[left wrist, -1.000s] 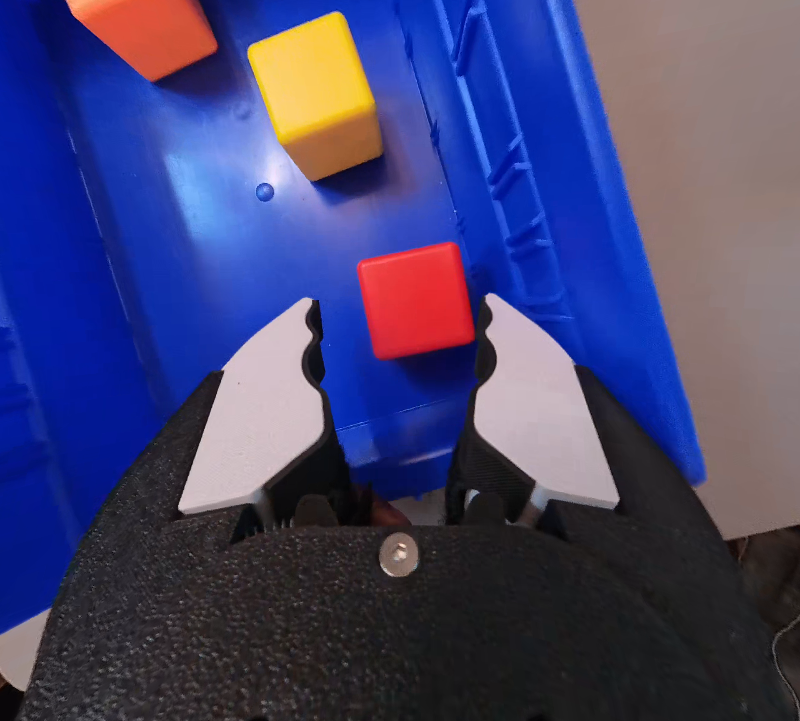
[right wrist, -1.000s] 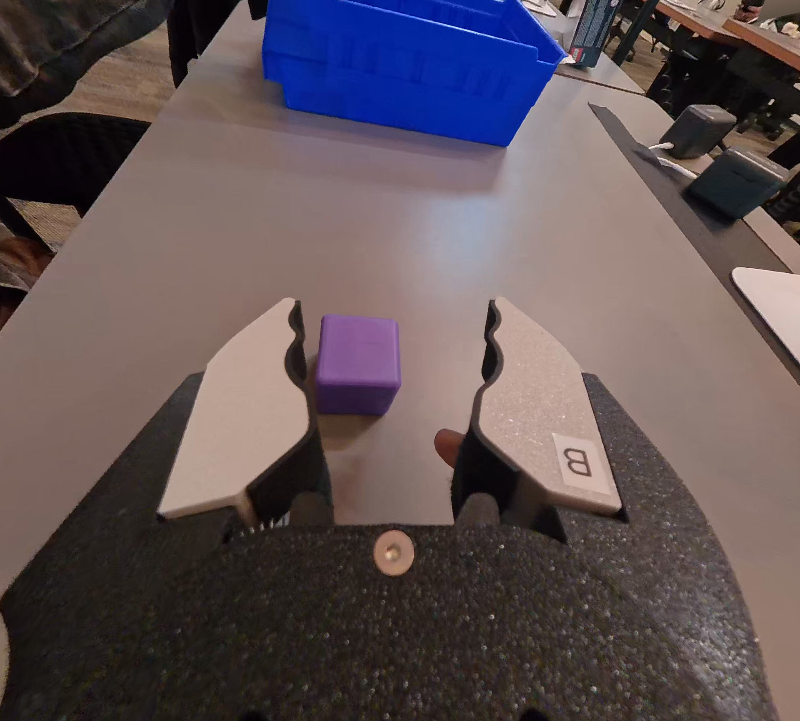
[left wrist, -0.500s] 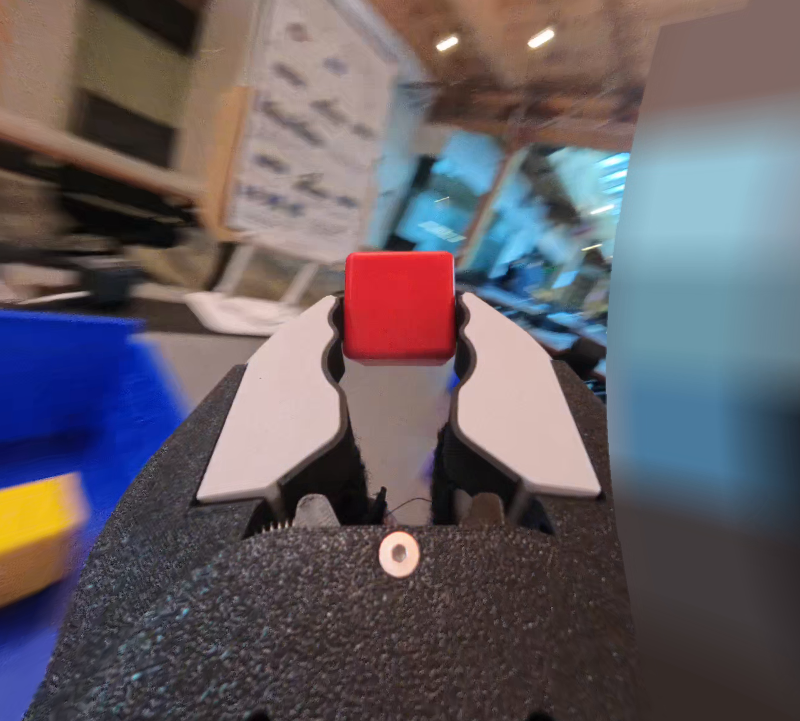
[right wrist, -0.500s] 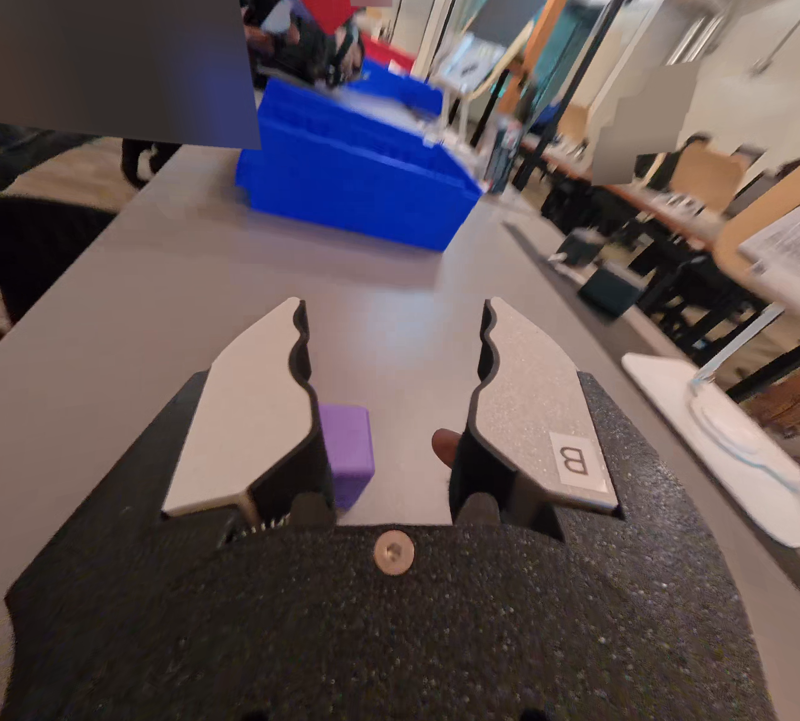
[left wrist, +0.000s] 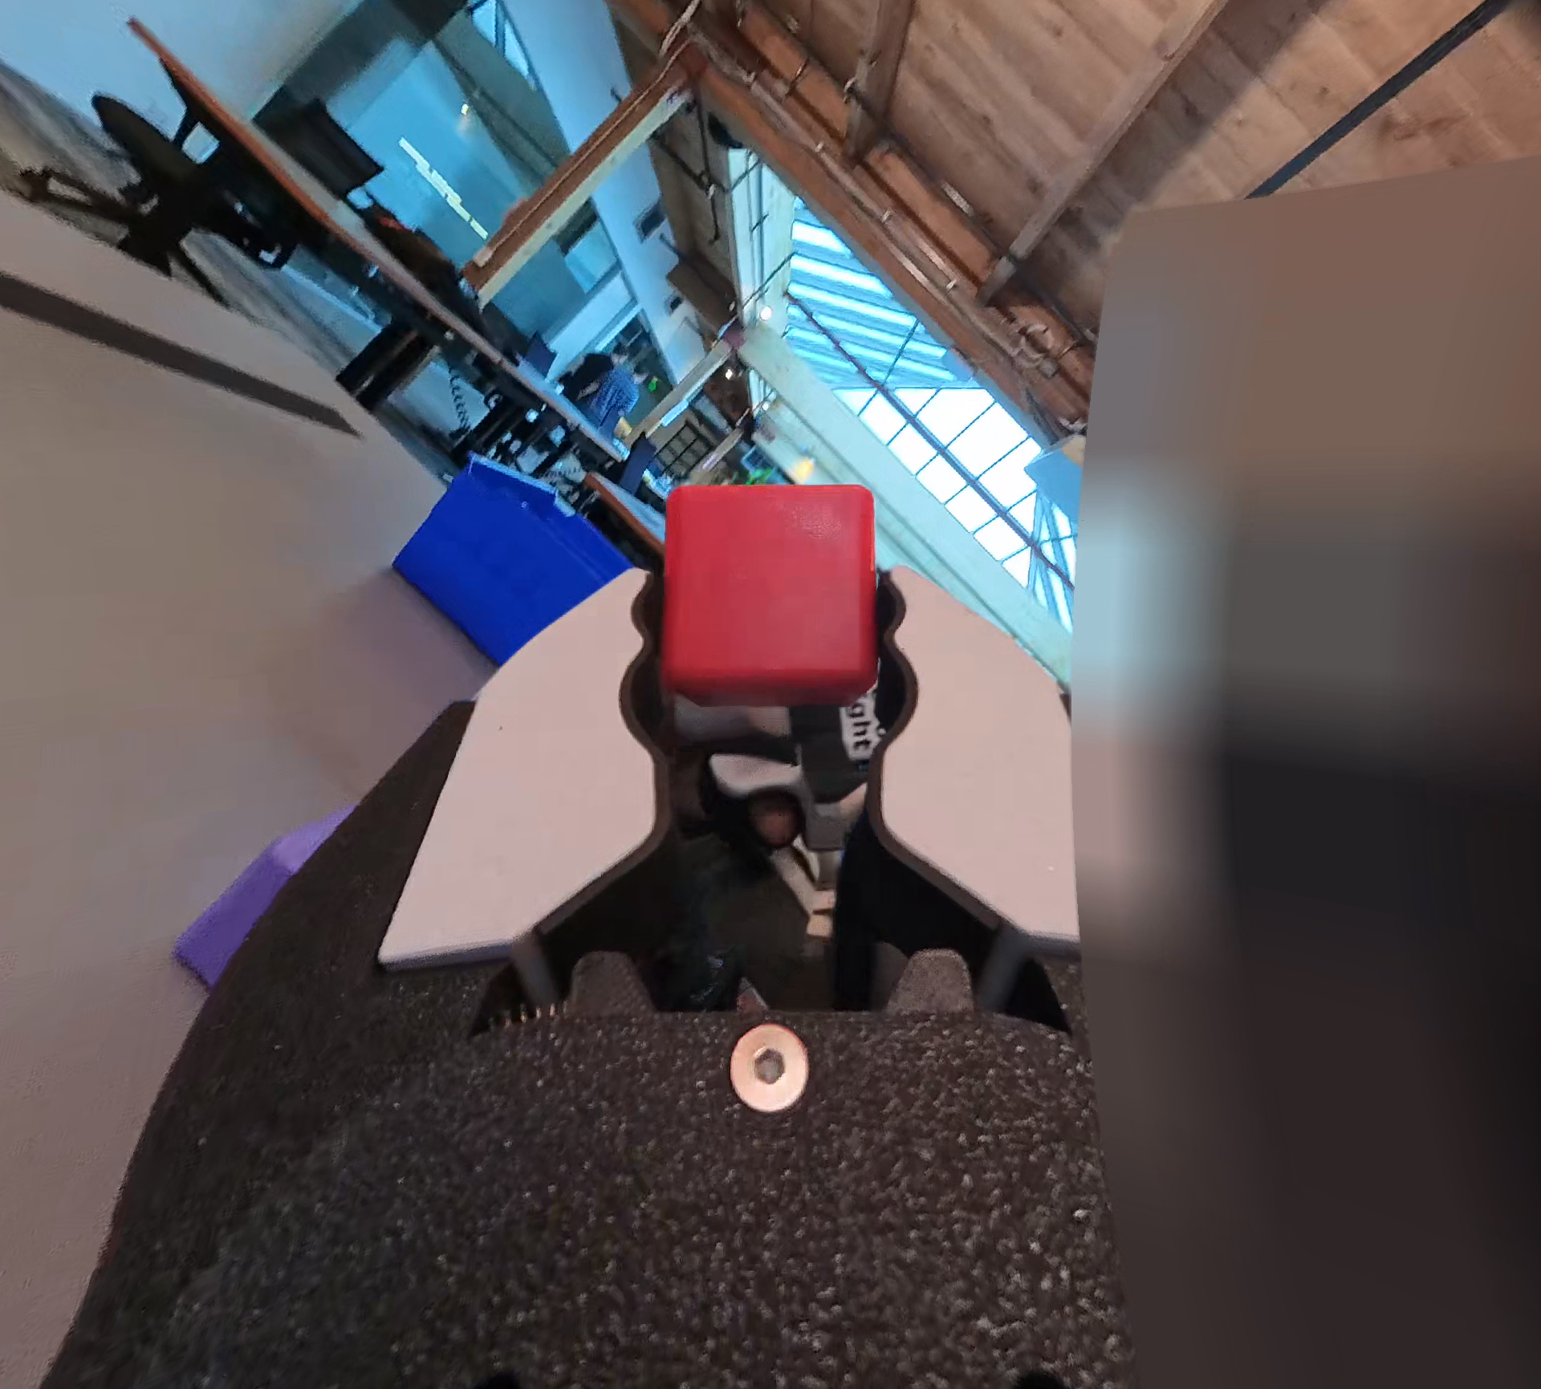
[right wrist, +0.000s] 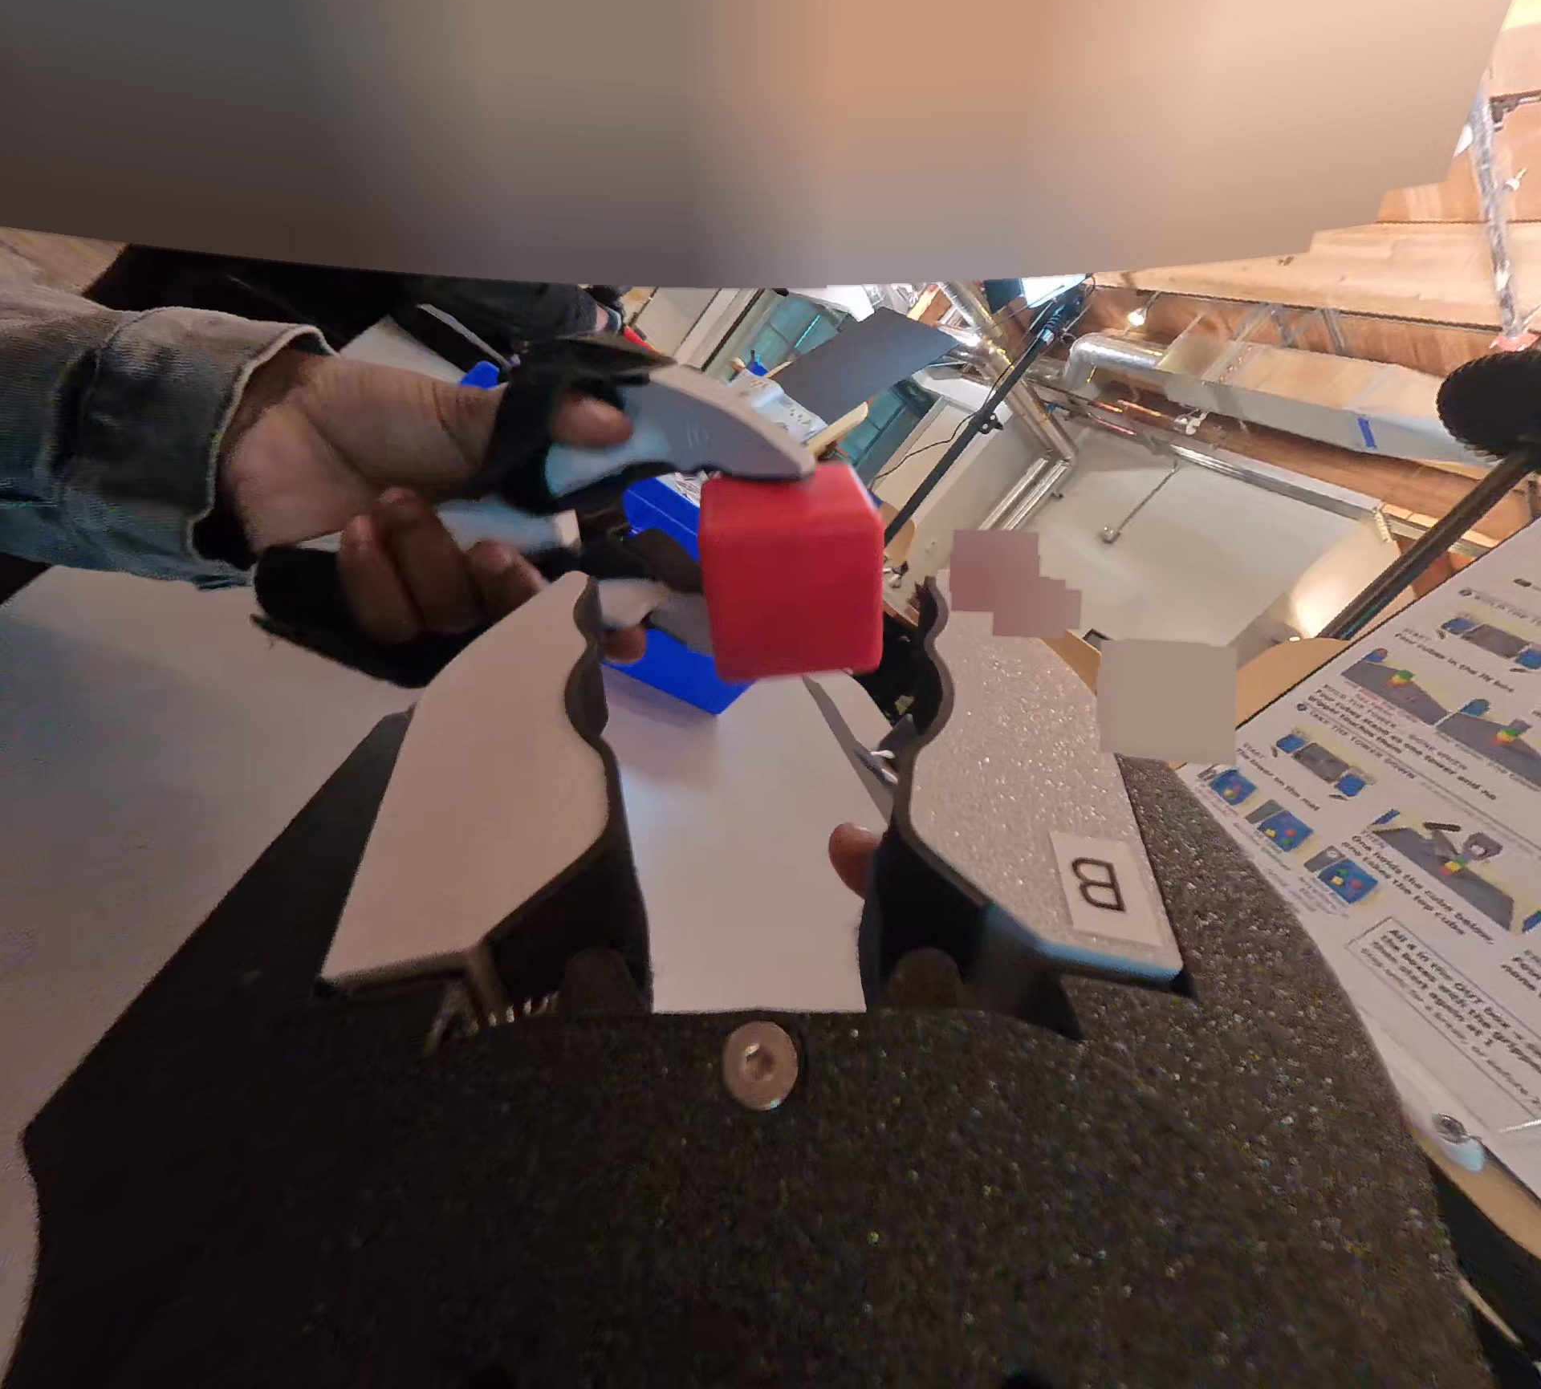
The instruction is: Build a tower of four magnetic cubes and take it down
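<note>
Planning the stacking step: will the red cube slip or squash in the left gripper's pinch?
Probably stiff: the red cube shows crisp flat faces between the left gripper fingers. Its smooth, slightly glossy skin may slide a little. Flat sides suggest it won't roll once set down.

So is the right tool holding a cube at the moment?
No: the right tool stands open over bare table, while the red cube beyond it is clamped in the left tool.

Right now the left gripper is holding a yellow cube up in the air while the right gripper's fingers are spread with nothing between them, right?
Not quite: the cube in the left gripper is red, as the left wrist view shows. The right gripper is indeed open.
</note>
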